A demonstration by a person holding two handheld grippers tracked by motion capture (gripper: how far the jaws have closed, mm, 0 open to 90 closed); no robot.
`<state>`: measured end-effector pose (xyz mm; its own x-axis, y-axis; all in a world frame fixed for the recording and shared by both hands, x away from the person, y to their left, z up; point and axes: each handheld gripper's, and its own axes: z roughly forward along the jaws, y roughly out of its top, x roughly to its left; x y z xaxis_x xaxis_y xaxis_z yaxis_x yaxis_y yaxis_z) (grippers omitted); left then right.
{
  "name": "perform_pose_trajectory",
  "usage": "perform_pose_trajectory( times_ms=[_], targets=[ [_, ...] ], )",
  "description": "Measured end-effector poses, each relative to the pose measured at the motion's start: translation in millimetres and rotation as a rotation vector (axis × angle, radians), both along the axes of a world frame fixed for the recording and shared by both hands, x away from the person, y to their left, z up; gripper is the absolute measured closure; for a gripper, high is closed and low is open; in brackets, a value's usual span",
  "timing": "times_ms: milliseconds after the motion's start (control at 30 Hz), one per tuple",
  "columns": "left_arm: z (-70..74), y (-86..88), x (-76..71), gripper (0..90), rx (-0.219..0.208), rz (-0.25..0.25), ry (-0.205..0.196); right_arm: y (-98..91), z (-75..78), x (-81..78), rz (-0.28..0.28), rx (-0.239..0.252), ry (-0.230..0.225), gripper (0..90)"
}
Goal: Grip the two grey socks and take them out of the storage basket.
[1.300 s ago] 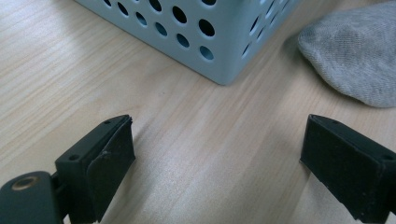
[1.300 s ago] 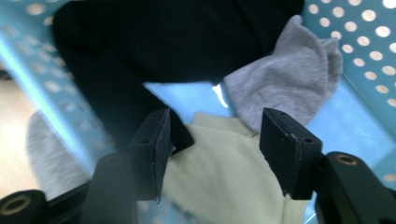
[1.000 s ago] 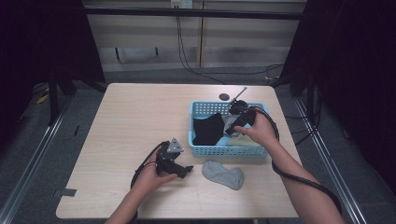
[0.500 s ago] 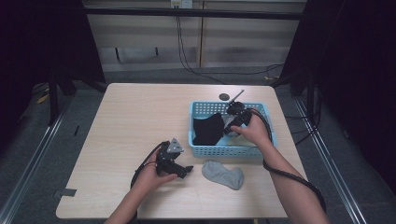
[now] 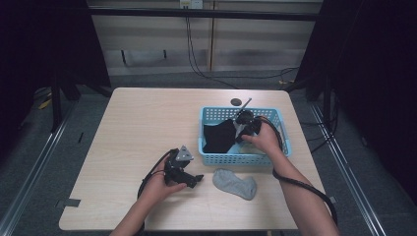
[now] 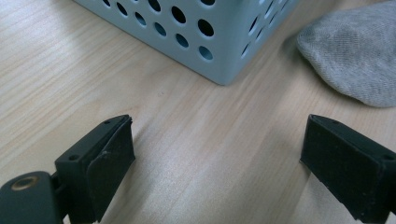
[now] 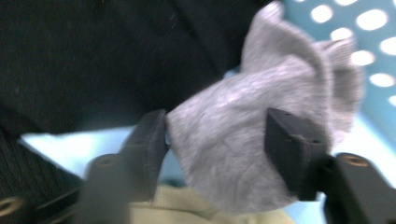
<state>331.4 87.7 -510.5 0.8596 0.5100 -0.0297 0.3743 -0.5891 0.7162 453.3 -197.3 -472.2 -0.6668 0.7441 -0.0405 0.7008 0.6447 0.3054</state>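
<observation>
A light blue perforated basket (image 5: 216, 160) stands right of the table's middle. Inside lie a black garment (image 5: 219, 136) and a pale cloth under the right hand. My right gripper (image 5: 241, 129) reaches down into the basket. In the right gripper view its jaws (image 7: 217, 135) have just been closing, and a bunched grey sock (image 7: 233, 154) is pinched between them, beside the black garment (image 7: 93, 56). A second grey sock (image 5: 235, 183) lies flat on the table in front of the basket. My left gripper (image 5: 196, 179) rests low on the table, open and holding nothing (image 6: 215, 135), pointing at the basket's corner (image 6: 205, 28).
A pale yellow cloth (image 7: 159, 210) lies under the pinched sock. A small dark round disc (image 5: 236, 102) sits on the table behind the basket. The flat grey sock (image 6: 355, 51) lies just right of the left gripper's jaws. Cables trail from both grippers.
My right hand has sunk deeper into the basket, a little toward the black garment. The left hand and the sock on the table have stayed where they were.
</observation>
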Motion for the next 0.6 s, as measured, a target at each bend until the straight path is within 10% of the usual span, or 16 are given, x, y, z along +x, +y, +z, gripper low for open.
perform_pose_trajectory(
  times_ms=[233,600],
  targets=[
    [0.0,0.0,0.0,8.8,0.001,-0.001,0.0,0.3,5.5,-3.1,0.029,-0.029,0.026,80.6],
    [0.0,-0.1,0.0,8.8,0.001,0.0,0.0,-4.4,32.4,-22.1,0.094,0.027,0.04,84.5]
  ],
)
